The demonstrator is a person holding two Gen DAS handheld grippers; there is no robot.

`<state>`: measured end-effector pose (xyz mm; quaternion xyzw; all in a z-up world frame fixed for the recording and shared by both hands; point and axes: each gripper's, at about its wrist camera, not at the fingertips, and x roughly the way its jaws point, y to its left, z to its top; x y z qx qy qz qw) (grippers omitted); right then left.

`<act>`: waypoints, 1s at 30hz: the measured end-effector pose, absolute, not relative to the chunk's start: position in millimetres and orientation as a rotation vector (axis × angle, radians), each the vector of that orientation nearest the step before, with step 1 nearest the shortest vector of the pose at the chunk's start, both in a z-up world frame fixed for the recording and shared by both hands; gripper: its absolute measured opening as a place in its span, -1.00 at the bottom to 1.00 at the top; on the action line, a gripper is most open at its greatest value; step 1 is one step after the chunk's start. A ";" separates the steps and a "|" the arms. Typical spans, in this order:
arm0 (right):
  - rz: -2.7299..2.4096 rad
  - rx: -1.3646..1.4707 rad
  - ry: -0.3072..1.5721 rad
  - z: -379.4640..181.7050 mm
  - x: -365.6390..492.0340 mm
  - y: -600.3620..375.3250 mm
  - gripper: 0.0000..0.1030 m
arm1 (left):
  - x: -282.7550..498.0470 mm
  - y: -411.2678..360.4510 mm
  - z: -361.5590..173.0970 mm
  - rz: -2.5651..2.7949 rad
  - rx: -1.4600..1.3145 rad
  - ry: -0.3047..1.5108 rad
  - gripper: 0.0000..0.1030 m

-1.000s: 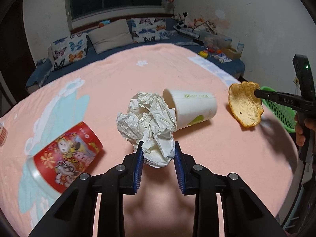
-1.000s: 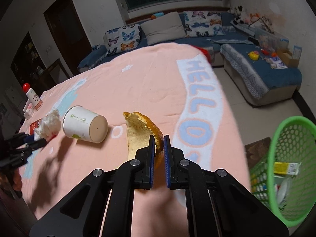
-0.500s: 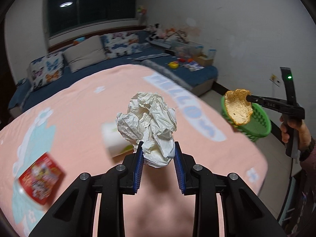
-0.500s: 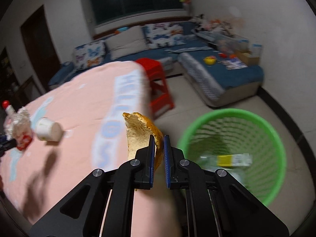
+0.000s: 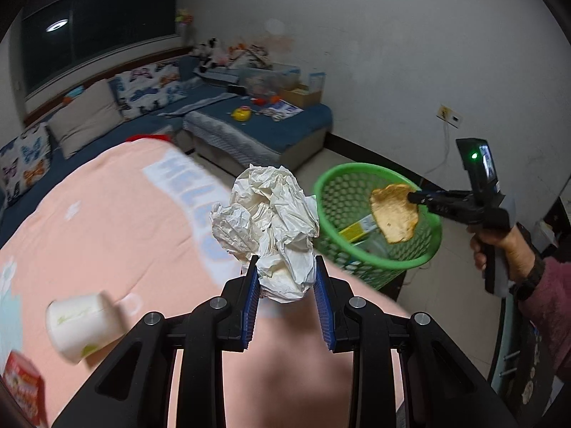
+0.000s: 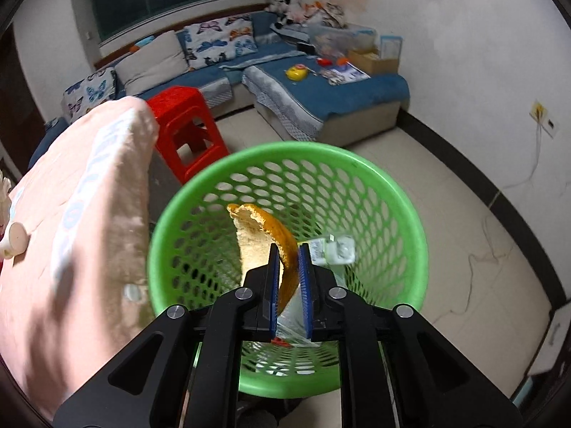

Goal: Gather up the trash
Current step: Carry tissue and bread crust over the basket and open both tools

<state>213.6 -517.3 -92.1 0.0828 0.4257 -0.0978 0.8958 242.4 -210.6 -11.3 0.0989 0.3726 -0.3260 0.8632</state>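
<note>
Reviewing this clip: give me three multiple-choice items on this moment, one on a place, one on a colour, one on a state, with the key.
1. Where is the peel held by the right gripper?
A. over the basket
B. on the table
C. on the sofa

2. What colour is the basket?
A. red
B. green
C. blue

3. What is the left gripper doing?
A. open, empty
B. shut on a cup
C. shut on the paper

Key: 1 A, the basket's mouth lies right under it; 2 B, its mesh and rim are green; 3 C, the wad sits between its pads.

Basket [image 6: 399,192] stands on floor [image 6: 446,185] beside table [image 6: 71,249].
</note>
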 end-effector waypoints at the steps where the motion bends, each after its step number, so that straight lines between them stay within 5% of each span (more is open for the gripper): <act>1: -0.206 0.177 0.887 -95.1 213.1 -520.4 -0.73 | 244.9 -220.4 -11.6 -0.695 0.212 0.784 -0.45; 6: -0.205 0.222 0.898 -107.5 202.5 -536.0 -0.56 | 255.4 -268.7 -16.5 -0.737 0.249 0.801 -0.45; 8: -0.201 0.233 0.884 -106.1 198.6 -540.1 -0.17 | 259.3 -284.4 -19.3 -0.749 0.259 0.811 -0.45; 30: -0.220 0.252 0.752 -75.1 133.3 -571.7 0.12 | 282.6 -425.9 -86.0 -0.844 0.374 0.965 -0.37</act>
